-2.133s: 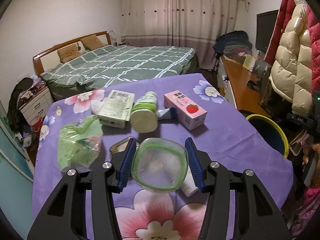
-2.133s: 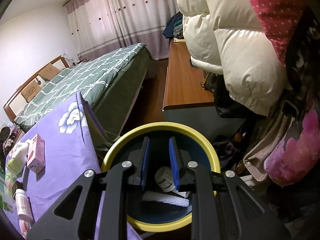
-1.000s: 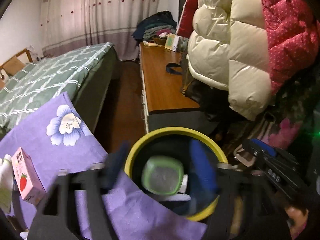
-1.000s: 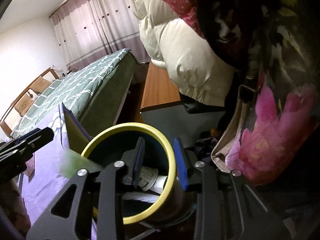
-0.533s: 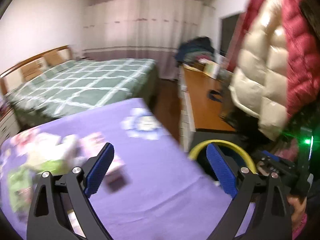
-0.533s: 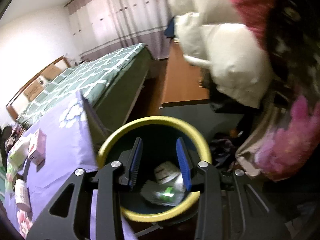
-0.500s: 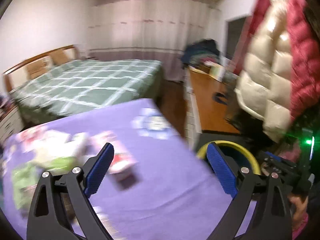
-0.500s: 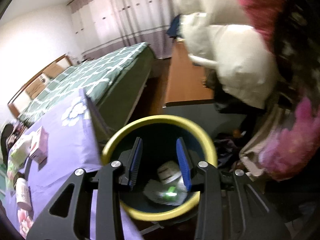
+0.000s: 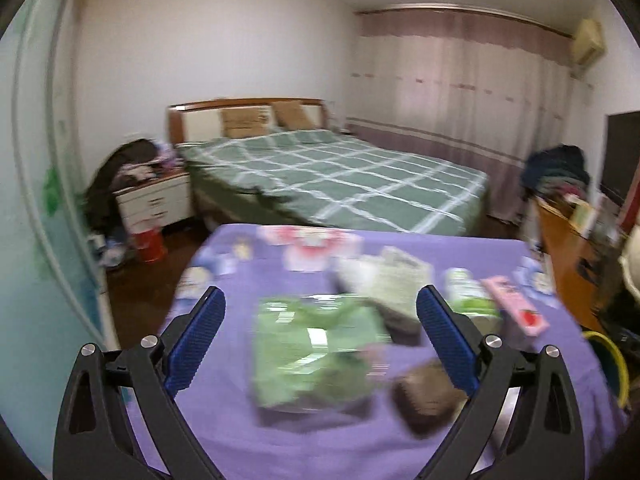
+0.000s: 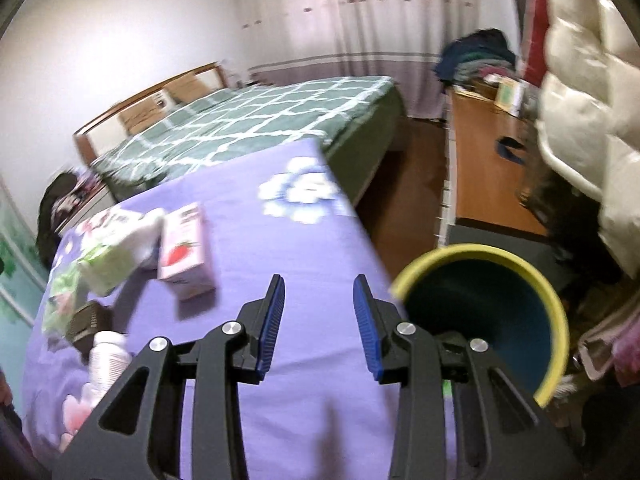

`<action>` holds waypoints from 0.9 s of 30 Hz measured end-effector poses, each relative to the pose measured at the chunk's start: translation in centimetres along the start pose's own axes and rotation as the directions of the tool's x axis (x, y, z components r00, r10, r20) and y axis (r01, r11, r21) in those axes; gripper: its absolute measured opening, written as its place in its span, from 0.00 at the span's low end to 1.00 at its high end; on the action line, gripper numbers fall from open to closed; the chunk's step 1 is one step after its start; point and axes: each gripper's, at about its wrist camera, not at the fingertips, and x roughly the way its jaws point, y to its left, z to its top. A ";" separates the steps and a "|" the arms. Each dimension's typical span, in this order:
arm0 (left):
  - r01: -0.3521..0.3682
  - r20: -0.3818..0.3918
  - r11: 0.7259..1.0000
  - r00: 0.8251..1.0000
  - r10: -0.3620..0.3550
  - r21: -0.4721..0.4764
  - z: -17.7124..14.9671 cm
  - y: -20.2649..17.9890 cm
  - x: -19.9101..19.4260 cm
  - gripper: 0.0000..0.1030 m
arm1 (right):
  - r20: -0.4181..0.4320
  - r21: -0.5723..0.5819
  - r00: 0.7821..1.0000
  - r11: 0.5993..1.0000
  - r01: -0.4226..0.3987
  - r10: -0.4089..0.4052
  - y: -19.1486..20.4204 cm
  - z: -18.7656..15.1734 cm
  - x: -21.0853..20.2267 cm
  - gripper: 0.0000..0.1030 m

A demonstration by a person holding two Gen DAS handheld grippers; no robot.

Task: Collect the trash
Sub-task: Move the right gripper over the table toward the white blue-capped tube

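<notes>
**Both tongs empty over the purple surface**

The left tongs (image 9: 320, 340) have just been opening and now stand wide apart w/ nothing between them, above a blurred green plastic bag (image 9: 316, 352) on the surface (image 9: 256, 436). The right tongs (image 10: 319, 320) stand partly apart, also empty, over bare purple cloth. Trash on the surface: pink strawberry carton (image 10: 184, 252), white bottle (image 10: 108, 356), dark brown item (image 9: 428, 400) (too blurred to name). The yellow-rimmed bin (image 10: 484, 320) sits just beside the surface's edge.

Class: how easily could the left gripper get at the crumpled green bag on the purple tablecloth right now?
Probably easily. The left gripper is empty with its jaws wide, and the green bag lies straight ahead between them on the tablecloth, with nothing covering it.
</notes>
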 end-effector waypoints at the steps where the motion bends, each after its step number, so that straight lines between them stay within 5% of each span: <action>1: -0.034 -0.001 0.999 0.999 0.034 -0.008 -0.4 1.3 0.5 0.92 | -0.009 -0.017 1.000 1.000 -0.019 0.019 1.2 0.2 0.3 0.33; 9: -0.161 -0.035 0.984 0.987 0.159 -0.072 -2.7 7.7 3.7 0.92 | -0.056 -0.146 0.987 0.977 -0.155 0.148 9.8 1.2 2.4 0.33; 17: -0.149 -0.031 0.986 0.989 0.147 -0.078 -3.6 8.5 4.7 0.92 | -0.140 -0.262 0.965 0.932 -0.251 0.221 15.1 1.4 5.9 0.33; 27: -0.133 -0.032 0.989 0.991 0.131 -0.066 -3.6 7.5 5.2 0.93 | -0.209 -0.349 0.951 0.891 -0.292 0.230 17.0 1.1 9.6 0.28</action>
